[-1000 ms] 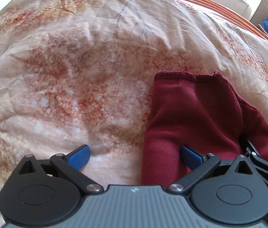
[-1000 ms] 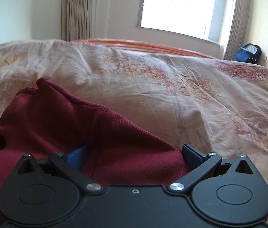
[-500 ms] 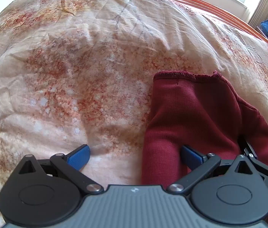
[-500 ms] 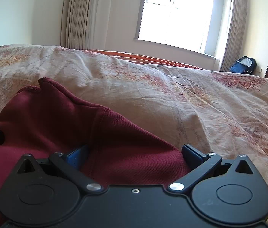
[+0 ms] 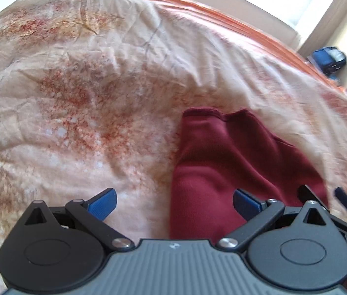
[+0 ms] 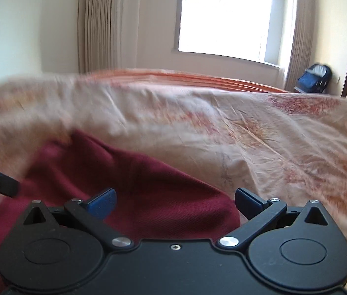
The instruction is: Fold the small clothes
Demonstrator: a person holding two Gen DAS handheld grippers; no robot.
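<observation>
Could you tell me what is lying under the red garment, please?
The red garment lies on a patterned bedspread, which shows all around it. Whatever sits directly beneath the cloth, or between its layers, is covered and cannot be seen.

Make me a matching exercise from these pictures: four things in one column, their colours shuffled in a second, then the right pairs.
Things:
1. garment
2. bedspread
3. bag
4. curtain

Colours:
A. plain beige
B. dark red
C. dark blue
D. cream with rusty red blotches

Pairs: 1-B, 2-D, 3-C, 4-A
</observation>
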